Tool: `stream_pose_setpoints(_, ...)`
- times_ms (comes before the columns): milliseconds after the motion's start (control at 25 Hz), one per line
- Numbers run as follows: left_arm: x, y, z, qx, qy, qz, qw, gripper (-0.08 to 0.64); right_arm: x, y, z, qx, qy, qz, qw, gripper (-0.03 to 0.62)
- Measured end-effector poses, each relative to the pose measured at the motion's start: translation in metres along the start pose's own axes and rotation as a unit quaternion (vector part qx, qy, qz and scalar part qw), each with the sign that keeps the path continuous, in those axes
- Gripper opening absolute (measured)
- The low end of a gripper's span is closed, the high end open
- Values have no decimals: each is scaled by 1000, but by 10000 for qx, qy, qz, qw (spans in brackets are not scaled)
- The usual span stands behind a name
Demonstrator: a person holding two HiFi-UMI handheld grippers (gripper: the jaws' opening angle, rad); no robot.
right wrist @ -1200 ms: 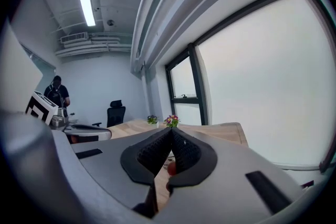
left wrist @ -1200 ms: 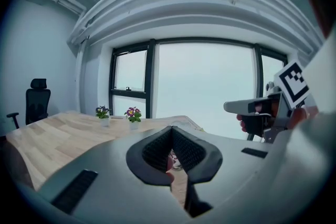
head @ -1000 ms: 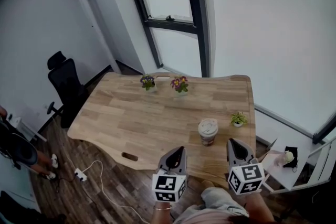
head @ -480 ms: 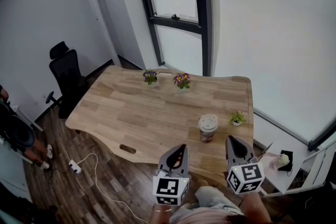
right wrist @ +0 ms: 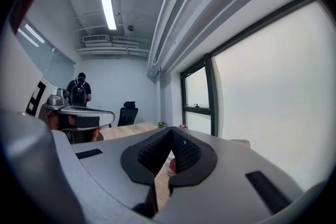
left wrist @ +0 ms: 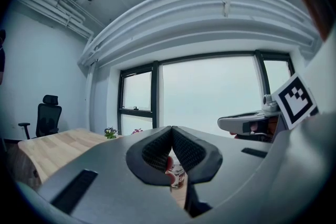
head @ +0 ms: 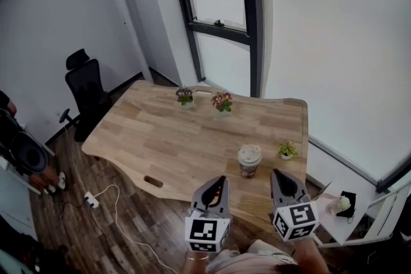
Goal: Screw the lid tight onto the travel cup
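Only the head view has shifted noticeably since the earlier frames, so the window [head: 221, 16] now fills more of it. The travel cup [head: 249, 162] stands on the same spot and both tools remain at the near table edge.

Task item: the travel cup stands upright on the wooden table [head: 167, 138], toward its near right corner. The lid [head: 250, 153] sits on top of it. Whether it is screwed tight cannot be told.

Tools: the left gripper [head: 220, 180] hangs just near and left of the cup, clear of it. Its own view shows the jaws together with nothing between the pads, and the cup is glimpsed below them. The right gripper [head: 278, 174] hangs just near and right of the cup, also clear. Its jaws are likewise together and empty.

Surroundings: a small green plant [head: 286, 151] stands just right of the cup. Two flower pots [head: 185, 97] [head: 222, 102] stand side by side at the far edge, below the window. A black office chair [head: 87, 93] stands off the table's left end. A white cable [head: 122, 215] lies on the wood floor on the near left.
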State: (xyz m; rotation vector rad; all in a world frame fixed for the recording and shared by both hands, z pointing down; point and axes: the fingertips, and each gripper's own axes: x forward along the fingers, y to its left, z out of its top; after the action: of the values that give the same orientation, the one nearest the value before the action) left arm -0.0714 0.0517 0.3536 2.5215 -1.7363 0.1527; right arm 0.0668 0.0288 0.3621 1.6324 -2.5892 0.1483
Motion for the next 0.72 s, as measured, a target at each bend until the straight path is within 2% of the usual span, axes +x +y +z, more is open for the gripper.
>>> stream_pose_setpoints(720,15,-50,14,36,130,385,9992,3,-23,-20,21,106,45,849,9963,0)
